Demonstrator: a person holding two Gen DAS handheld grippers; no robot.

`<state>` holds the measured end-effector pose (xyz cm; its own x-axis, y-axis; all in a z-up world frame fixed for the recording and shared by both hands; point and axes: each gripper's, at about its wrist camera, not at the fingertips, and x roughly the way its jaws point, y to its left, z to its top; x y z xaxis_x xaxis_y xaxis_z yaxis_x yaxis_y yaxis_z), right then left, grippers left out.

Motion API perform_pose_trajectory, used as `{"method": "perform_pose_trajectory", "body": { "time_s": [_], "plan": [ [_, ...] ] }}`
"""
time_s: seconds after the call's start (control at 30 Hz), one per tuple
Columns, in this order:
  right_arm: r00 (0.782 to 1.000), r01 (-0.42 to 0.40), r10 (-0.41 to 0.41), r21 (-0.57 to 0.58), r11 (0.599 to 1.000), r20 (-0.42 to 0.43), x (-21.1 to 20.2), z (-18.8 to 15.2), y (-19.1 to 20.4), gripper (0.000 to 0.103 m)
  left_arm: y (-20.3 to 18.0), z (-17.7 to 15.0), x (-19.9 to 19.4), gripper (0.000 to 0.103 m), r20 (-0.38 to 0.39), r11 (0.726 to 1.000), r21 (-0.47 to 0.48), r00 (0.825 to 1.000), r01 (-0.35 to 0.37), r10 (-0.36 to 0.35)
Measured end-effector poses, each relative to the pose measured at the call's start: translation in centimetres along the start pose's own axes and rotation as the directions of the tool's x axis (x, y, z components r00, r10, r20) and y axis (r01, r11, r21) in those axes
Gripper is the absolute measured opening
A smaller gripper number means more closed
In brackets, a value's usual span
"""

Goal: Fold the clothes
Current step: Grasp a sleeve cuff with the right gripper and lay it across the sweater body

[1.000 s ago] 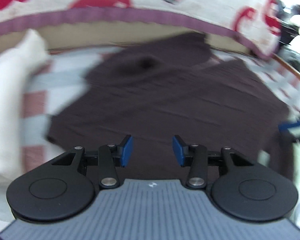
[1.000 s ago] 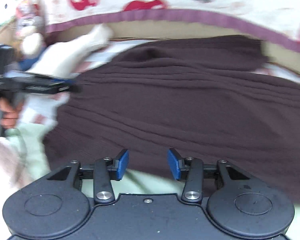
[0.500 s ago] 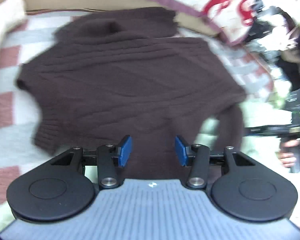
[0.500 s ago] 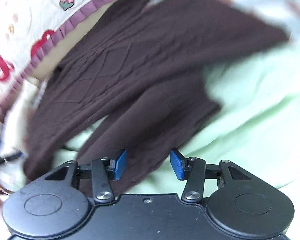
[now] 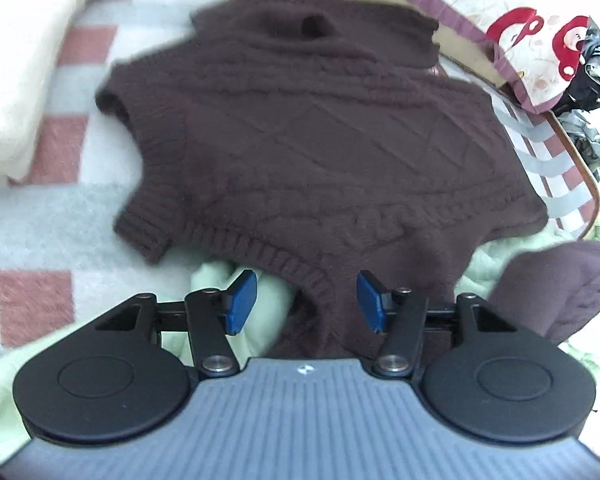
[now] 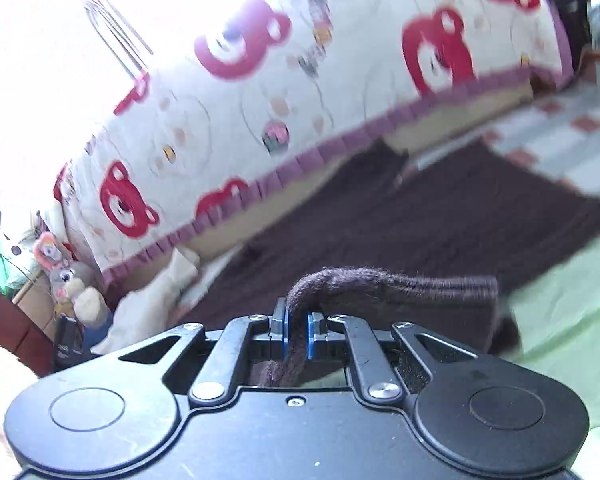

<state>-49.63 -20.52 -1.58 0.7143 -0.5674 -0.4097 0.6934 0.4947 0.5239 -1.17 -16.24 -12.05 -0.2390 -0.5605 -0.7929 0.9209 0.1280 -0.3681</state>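
Observation:
A dark brown cable-knit sweater [image 5: 320,140] lies spread flat on the bed, collar at the far end. My left gripper [image 5: 306,304] is open just above its ribbed hem, with the hem between the blue pads. My right gripper [image 6: 296,330] is shut on the sweater's sleeve cuff [image 6: 380,284], which is lifted and drapes over the jaws. The sweater body [image 6: 440,216] lies beyond it. The lifted sleeve [image 5: 560,284] also shows at the right in the left wrist view.
A pink-and-white checked blanket [image 5: 60,208] and a pale green sheet [image 6: 560,288] cover the bed. A cream pillow [image 5: 20,60] lies at the left. A bear-print quilt [image 6: 260,100] runs along the far side. A plush rabbit [image 6: 68,280] sits at the left.
My right gripper has closed on the sleeve cuff and lifted it. My left gripper has pulled back toward the hem and stays open.

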Motion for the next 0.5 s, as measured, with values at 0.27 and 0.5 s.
{"method": "perform_pose_trajectory", "body": {
  "time_s": [0.27,0.5],
  "plan": [
    [0.993,-0.067,0.073,-0.063,0.996,0.095,-0.4,4.0,2.1,0.011,-5.0,-1.0,-3.3,0.054,0.140,0.950,0.302,0.982,0.078,-0.125],
    [0.973,-0.165,0.191,-0.190,0.968,0.130,2.5,9.1,6.9,0.011,-7.0,-1.2,-3.3,0.054,0.075,0.915,0.373,0.978,0.154,-0.195]
  ]
}}
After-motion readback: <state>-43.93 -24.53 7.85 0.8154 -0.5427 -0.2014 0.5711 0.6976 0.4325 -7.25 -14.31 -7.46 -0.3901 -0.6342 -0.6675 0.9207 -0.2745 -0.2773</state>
